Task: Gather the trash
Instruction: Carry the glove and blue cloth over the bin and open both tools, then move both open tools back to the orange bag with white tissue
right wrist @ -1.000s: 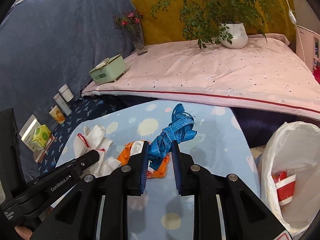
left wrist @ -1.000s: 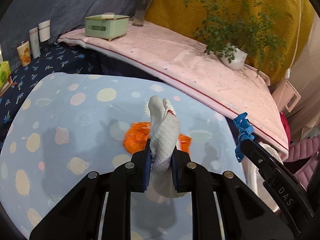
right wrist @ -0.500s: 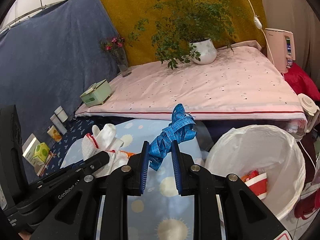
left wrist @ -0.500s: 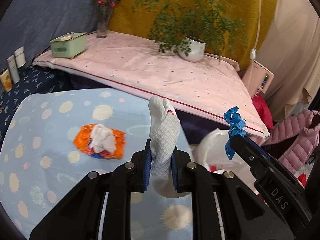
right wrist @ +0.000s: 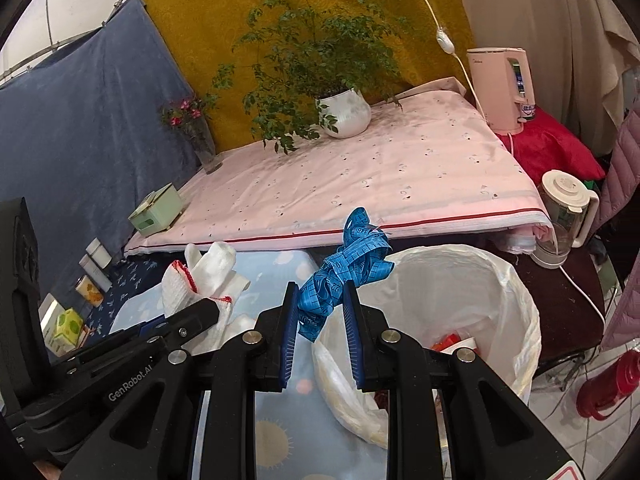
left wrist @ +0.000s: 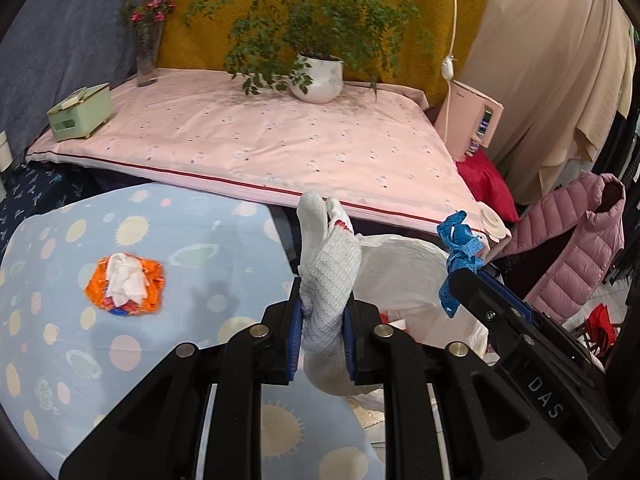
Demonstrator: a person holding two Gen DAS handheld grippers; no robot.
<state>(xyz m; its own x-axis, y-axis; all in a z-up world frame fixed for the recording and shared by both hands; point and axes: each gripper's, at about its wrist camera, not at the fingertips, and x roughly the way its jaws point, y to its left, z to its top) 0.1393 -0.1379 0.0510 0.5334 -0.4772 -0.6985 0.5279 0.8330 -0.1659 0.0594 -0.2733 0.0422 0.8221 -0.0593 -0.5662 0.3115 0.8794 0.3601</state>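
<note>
My left gripper (left wrist: 322, 304) is shut on a white knitted glove (left wrist: 326, 276) with a red cuff edge, held up at the right edge of the blue dotted table (left wrist: 132, 360). My right gripper (right wrist: 320, 304) is shut on a bunched blue measuring tape (right wrist: 346, 264), just left of the bin's near rim. The white-lined trash bin (right wrist: 516, 300) stands right of the table, with red and white scraps inside. An orange wrapper with a white tissue on it (left wrist: 126, 284) lies on the table at the left. In the left wrist view the tape (left wrist: 458, 252) and the bin liner (left wrist: 404, 272) show to the right.
A pink-covered bench (left wrist: 260, 140) runs behind the table, with a potted plant (left wrist: 318, 78), a flower vase (left wrist: 146, 60) and a green box (left wrist: 80, 112) on it. A kettle (right wrist: 566, 216) and a red bottle (right wrist: 608, 384) stand near the bin; a pink jacket (left wrist: 576, 240) hangs at the right.
Both grippers have swung to the right with their loads, away from the orange wrapper. The bin has come into view under and ahead of them. Both grips are unchanged.
</note>
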